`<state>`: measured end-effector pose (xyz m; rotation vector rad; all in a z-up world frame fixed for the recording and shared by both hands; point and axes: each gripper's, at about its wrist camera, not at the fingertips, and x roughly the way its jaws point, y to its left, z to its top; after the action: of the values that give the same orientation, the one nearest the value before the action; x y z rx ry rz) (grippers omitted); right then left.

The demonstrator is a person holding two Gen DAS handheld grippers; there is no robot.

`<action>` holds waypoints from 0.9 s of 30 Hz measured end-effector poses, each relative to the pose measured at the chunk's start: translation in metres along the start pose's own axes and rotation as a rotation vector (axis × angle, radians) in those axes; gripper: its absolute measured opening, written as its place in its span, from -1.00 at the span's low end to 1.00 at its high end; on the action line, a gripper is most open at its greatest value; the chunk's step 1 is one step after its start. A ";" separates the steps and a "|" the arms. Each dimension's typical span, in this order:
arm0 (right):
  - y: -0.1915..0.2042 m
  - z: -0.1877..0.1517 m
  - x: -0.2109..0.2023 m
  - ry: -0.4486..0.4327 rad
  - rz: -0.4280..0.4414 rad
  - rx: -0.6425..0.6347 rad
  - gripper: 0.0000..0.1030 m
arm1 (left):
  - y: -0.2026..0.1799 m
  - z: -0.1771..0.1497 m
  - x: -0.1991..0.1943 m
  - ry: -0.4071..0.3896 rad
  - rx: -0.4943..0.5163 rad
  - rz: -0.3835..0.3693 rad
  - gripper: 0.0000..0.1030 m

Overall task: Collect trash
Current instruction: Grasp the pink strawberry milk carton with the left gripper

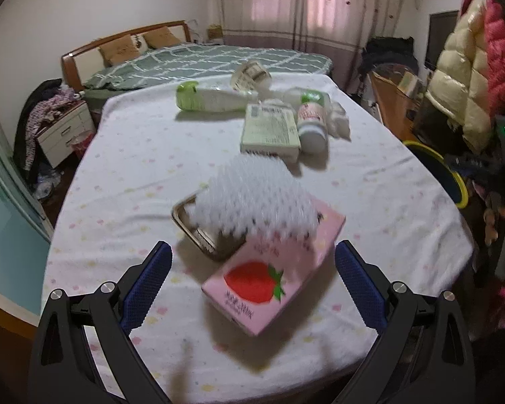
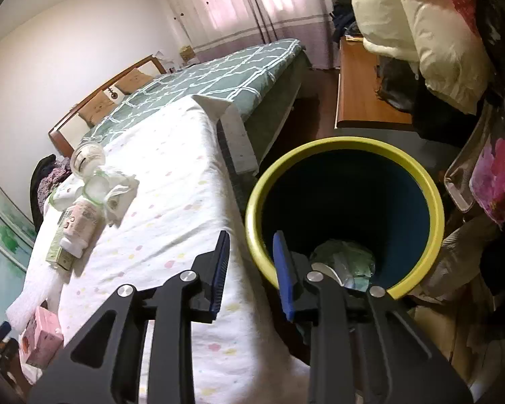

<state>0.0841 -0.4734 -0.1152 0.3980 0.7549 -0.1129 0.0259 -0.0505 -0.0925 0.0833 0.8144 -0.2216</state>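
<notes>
On the white spotted tablecloth (image 1: 151, 155) a pink strawberry carton (image 1: 262, 282) lies near me, with a white foam net (image 1: 256, 198) draped over it and over a small metal tray (image 1: 195, 229). My left gripper (image 1: 252, 252) is open wide, its blue pads on either side of the carton without touching it. Farther back lie a green-white box (image 1: 271, 128), a pink-labelled bottle (image 1: 311, 118), a green-capped bottle (image 1: 212, 99), a plastic cup (image 1: 250, 74) and crumpled tissue (image 1: 340, 121). My right gripper (image 2: 250, 235) is open and empty above the rim of the yellow-rimmed bin (image 2: 434, 202), which holds crumpled trash (image 2: 343, 259).
The bin stands on the floor against the table's right edge (image 2: 232, 181). Beyond the table is a bed with a green quilt (image 1: 202, 60). A wooden desk (image 2: 360, 94) and hanging padded coats (image 1: 461, 77) crowd the right side. A nightstand (image 1: 64, 134) stands at the left.
</notes>
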 end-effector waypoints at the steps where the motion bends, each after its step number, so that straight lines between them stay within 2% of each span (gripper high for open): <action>1: 0.001 0.000 0.000 -0.001 0.001 -0.002 -0.48 | -0.001 -0.004 0.002 0.004 0.010 -0.006 0.86; 11: 0.009 -0.002 -0.002 0.006 0.014 -0.015 -0.43 | -0.017 -0.015 0.023 0.022 0.052 -0.118 0.84; 18: 0.006 -0.004 0.001 0.015 0.029 -0.005 -0.39 | -0.047 -0.011 0.041 0.085 0.056 -0.204 0.58; 21: 0.005 -0.005 0.001 0.017 0.035 -0.005 -0.39 | -0.057 -0.004 0.055 0.114 0.035 -0.198 0.48; 27: 0.002 -0.007 0.000 0.011 0.038 0.007 -0.39 | -0.066 0.011 0.073 0.135 0.022 -0.152 0.16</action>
<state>0.0798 -0.4693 -0.1189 0.4203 0.7578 -0.0775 0.0671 -0.1281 -0.1373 0.0576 0.9541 -0.3721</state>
